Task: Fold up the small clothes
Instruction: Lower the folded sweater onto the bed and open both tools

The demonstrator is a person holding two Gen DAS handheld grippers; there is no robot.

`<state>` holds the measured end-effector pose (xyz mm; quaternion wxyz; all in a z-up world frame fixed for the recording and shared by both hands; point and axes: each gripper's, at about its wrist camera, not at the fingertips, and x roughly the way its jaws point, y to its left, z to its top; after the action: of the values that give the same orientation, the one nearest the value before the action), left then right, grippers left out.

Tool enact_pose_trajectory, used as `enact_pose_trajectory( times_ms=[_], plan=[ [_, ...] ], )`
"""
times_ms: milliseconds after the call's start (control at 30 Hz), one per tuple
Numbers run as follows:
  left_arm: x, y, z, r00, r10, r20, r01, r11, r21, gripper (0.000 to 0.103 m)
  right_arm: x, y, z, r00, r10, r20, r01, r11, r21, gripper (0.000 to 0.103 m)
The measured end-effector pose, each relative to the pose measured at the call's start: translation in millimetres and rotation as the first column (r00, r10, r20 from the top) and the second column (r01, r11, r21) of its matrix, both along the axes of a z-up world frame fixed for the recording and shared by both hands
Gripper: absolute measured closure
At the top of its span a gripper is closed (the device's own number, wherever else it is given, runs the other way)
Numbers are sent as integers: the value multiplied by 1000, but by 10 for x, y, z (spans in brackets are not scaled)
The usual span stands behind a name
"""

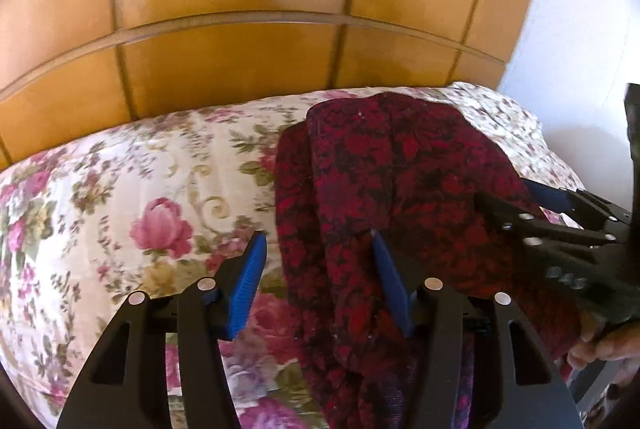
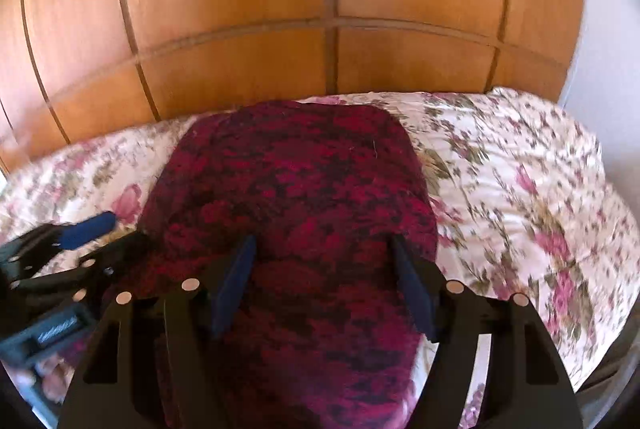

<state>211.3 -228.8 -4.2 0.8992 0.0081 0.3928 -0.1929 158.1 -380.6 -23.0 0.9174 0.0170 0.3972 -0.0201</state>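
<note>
Left wrist: left gripper (image 1: 318, 249) spread wide, dark red garment (image 1: 400, 197) under right finger and ahead, lying on floral bedspread (image 1: 140, 189). Right wrist: right gripper (image 2: 324, 249) splayed, garment (image 2: 288, 189) between fingers and ahead; bedspread (image 2: 520, 189) right.

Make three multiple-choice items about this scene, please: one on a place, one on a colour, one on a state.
1. Where does the garment lie?
A. on the flowered bedspread
B. on a bare wooden floor
C. inside a drawer

2. What colour is the garment?
A. plain white
B. dark red with a black pattern
C. green

3. How does the right claw stand?
A. shut on the garment
B. open
C. out of view

Answers:
1 A, flowered bedding shows on both sides of it.
2 B, both views show red and black.
3 B, its blue pads stand apart with cloth between them; the left claw is open too.
</note>
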Motion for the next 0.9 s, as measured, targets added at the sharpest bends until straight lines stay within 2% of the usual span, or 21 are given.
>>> enact_pose_trajectory(
  times_ms=[167, 233, 300, 400, 467, 567, 600, 667, 900],
  plan=[
    [62, 68, -176, 998, 43, -38, -42, 999, 35, 46, 137, 217, -183, 1000, -11, 2, 11, 992, -125, 29],
    [45, 62, -208, 998, 47, -42, -46, 999, 28, 46, 79, 176, -203, 1000, -9, 19, 11, 993, -117, 29],
    [-11, 49, -162, 998, 42, -53, -42, 999, 8, 46, -4, 40, -251, 999, -20, 32, 22, 998, -63, 27],
    [-130, -50, -119, 1000, 18, -9, -17, 998, 57, 46, -125, -65, -196, 998, -47, 34, 47, 999, -3, 23],
    [-142, -75, -106, 1000, 20, -3, -20, 997, 71, 46, -181, -74, -129, 998, -53, 41, 53, 999, -11, 16],
    [-130, -34, -53, 999, 38, -22, -37, 998, 48, 45, -271, -60, 12, 996, -65, 62, 66, 998, -8, 12],
    [-148, -21, -17, 999, 44, -14, -44, 998, 45, 43, -313, -45, 60, 995, -63, 72, 63, 998, 2, 12],
    [-182, -1, 29, 998, 59, 2, -59, 997, 46, 31, -389, 7, 122, 995, -55, 85, 55, 998, 1, 10],
    [-308, 65, 120, 997, 71, 16, -71, 997, 30, 29, -635, 272, 93, 996, -54, 72, 59, 996, -65, 6]
  ],
)
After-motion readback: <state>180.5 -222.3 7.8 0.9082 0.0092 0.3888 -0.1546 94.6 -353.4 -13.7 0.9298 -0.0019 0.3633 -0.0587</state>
